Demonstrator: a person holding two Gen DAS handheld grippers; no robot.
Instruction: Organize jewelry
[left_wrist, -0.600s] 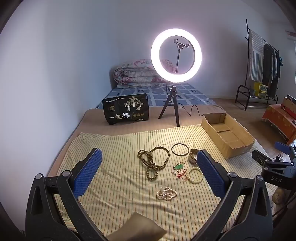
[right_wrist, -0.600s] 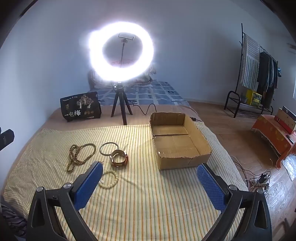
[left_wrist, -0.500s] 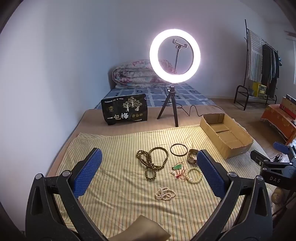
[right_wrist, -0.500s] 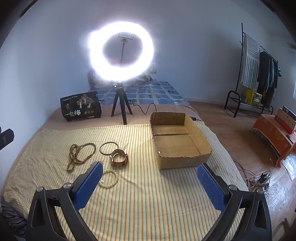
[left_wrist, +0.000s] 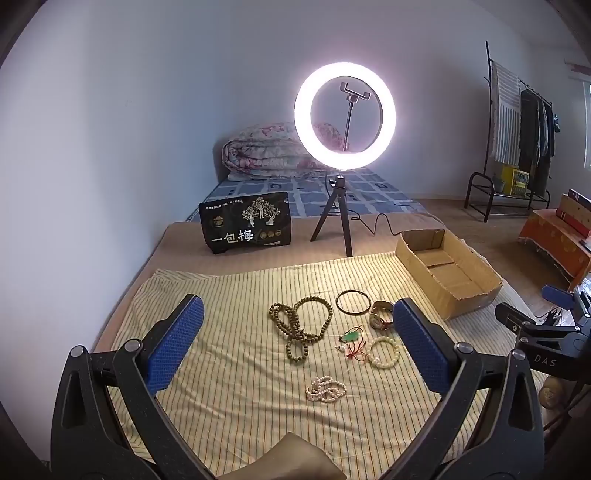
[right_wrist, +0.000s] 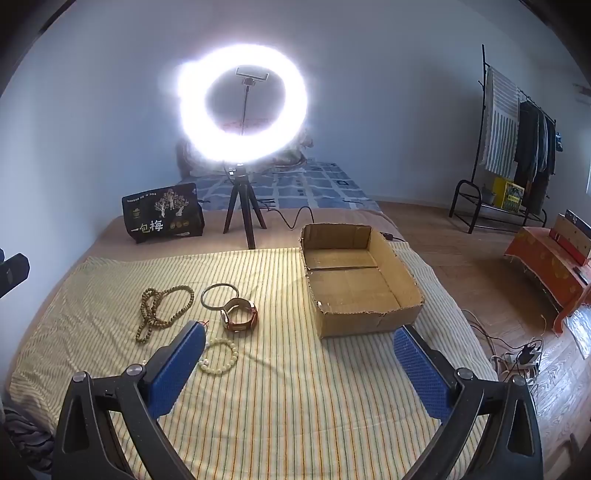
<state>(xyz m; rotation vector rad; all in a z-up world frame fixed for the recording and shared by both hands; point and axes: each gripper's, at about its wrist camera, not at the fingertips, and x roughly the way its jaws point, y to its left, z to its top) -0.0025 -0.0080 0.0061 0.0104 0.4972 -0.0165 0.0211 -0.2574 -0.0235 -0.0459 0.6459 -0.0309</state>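
Six pieces of jewelry are lying on the striped cloth (left_wrist: 221, 369) ahead of me, and I am holding both grippers above it, tilted down, touching nothing. The left gripper (left_wrist: 297, 345) is standing with its jaws wide apart and empty; the right gripper (right_wrist: 299, 363) is likewise spread wide and holding nothing.

I am expecting trouble mainly from tangling. The long brown bead strand (left_wrist: 299, 326) is lying in loose overlapping loops at the left of the group, so a pinch on one loop would probably be dragging the rest across the cloth. The green pendant (left_wrist: 351, 336) has thin red cord trailing just beside the pale bead bracelet (left_wrist: 383, 353), and lifting either could be snagging the other. The thin dark bangle (left_wrist: 353, 302) is lying flat, rigid and slim, touching the watch (left_wrist: 380, 318); I judge the pads could be slipping off its edge or pinching the soft cloth with it. The small pearl cluster (left_wrist: 326, 389), nearest me, is bunched and could be spilling out of a loose grip.

The cardboard box (right_wrist: 354, 280) is sitting open and empty at the right of the jewelry, shallow with a torn near wall, so dangling strands might be catching on that ragged lip.
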